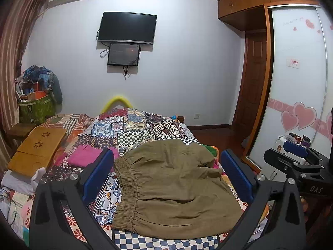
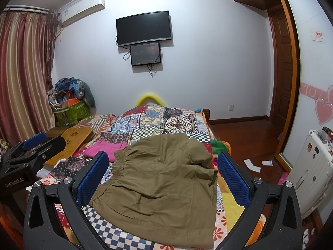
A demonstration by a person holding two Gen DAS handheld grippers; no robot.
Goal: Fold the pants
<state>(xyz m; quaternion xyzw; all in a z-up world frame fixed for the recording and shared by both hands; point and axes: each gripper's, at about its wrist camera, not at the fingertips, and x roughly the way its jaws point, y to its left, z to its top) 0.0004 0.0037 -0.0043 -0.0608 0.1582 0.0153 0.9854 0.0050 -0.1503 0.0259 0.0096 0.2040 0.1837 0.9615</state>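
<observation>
One pair of olive pants (image 1: pixel 172 189) is laid folded on the patchwork bed (image 1: pixel 133 129), beside one pink garment (image 1: pixel 87 156). Two grippers, left (image 1: pixel 166 175) and right (image 2: pixel 164 179), are held above, jaws spread, nothing gripped.

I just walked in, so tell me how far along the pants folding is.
Looks nearly done: the olive pants lie folded into a compact stack on the patchwork bedspread, elastic waistband at the left edge. Nothing is in hand; the left gripper and right gripper are both open above them. Perhaps only a final tidy remains.

The pants' (image 2: pixel 158 187) near hem is cut off below.
</observation>
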